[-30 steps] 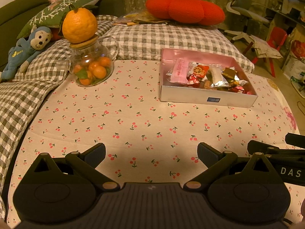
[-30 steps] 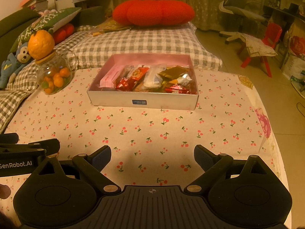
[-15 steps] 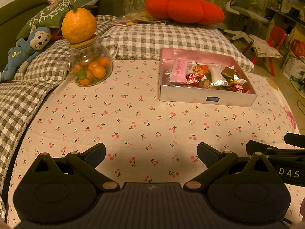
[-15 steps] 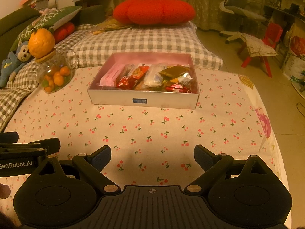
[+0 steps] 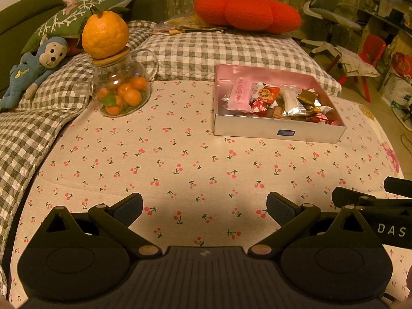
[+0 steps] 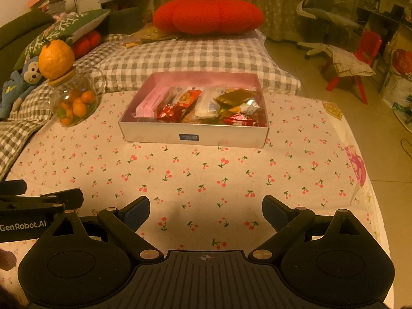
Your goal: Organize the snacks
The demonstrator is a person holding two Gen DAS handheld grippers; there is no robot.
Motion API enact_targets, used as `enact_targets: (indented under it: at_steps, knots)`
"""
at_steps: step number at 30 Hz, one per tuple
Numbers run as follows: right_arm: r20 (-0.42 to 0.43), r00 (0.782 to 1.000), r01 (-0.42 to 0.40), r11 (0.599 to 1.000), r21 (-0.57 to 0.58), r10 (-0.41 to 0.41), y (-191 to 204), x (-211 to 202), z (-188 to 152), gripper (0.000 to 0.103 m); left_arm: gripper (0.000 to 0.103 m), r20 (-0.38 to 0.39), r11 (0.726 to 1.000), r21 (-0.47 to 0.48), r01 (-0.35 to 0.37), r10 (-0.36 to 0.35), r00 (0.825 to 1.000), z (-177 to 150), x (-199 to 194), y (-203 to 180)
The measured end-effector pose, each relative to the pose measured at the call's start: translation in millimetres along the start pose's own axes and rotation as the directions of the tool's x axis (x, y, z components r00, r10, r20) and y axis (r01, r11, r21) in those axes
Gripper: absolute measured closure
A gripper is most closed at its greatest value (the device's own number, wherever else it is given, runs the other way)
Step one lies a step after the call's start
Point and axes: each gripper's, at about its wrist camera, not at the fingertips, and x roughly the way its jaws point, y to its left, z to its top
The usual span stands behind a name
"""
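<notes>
A shallow silver box with a pink inside (image 5: 279, 132) (image 6: 193, 135) sits on the cherry-print sheet, holding several wrapped snacks (image 5: 278, 100) (image 6: 206, 105): a pink packet, red wrappers, a white pack, gold ones. My left gripper (image 5: 204, 207) stands open well short of the box, which lies ahead and to its right. Open as well, my right gripper (image 6: 206, 209) faces the box straight ahead, with a wide stretch of sheet between. Neither gripper has anything between its fingers. The other gripper's body shows at the edge of each view.
A glass jar of small oranges (image 5: 121, 95) (image 6: 73, 103) with a big orange on its lid stands left of the box. Checked pillows (image 5: 219, 51), a red pumpkin cushion (image 6: 208, 16) and a blue monkey toy (image 5: 33, 69) lie behind. The bed's edge drops to the floor on the right (image 6: 360, 170).
Both grippers have crept slightly forward, so the box looks a little nearer. Nothing was taken hold of or let go.
</notes>
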Motion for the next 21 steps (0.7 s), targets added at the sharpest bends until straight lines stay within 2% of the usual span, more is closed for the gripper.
enact_targets:
  at_steps: [21]
  knots:
    - [-0.006, 1.0, 0.002, 1.0, 0.001, -0.002, -0.5, 0.1, 1.9, 0.007, 0.001, -0.004, 1.0, 0.008, 0.013, -0.013, 1.0, -0.5, 0.2, 1.8]
